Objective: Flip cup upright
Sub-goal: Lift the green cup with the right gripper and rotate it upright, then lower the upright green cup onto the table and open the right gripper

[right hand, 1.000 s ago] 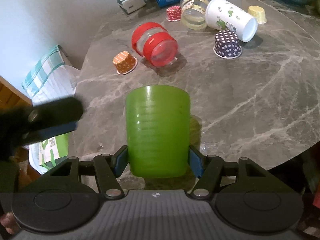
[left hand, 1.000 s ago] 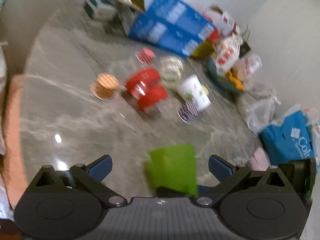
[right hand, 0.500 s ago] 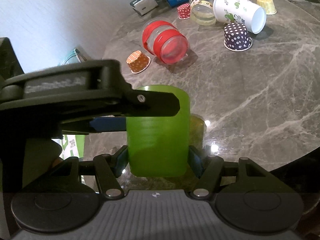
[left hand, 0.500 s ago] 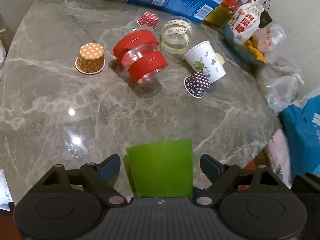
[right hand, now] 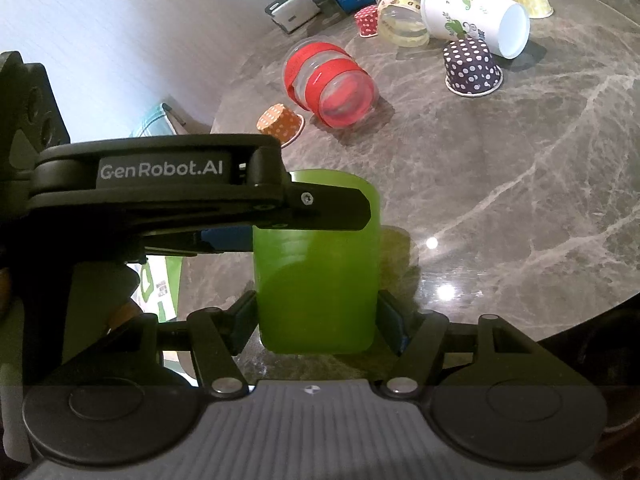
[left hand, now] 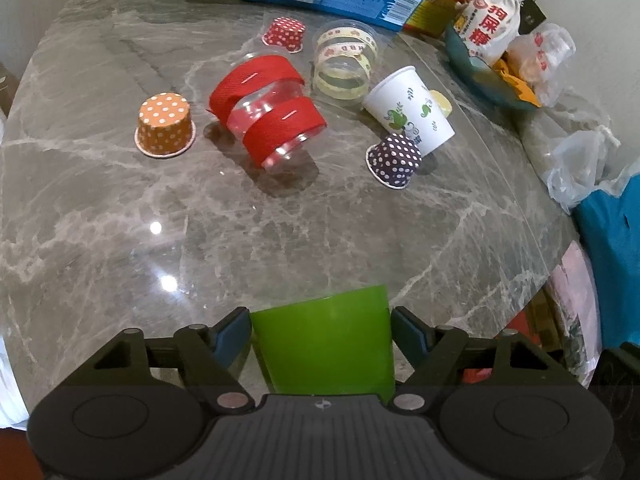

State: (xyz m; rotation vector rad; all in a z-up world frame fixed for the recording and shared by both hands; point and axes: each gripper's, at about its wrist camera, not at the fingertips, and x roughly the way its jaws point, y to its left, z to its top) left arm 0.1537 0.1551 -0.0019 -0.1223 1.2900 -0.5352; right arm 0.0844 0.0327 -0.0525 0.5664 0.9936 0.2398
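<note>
Marble tabletop carries scattered tipped cups beyond. For a clean handover, the left gripper should pinch firmly before the right gripper lets go. Left fingers flank the green cup, seemingly touching; right fingers clamp it lower down, above the table edge.

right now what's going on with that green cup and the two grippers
A person is working two handheld grippers around a green plastic cup near the edge of the grey marble table. The right gripper is shut on the cup's lower part, while the left gripper has its blue pads on either side of the cup. Farther back, a clear cup with red bands and a white paper cup with green print lie on their sides.
</note>
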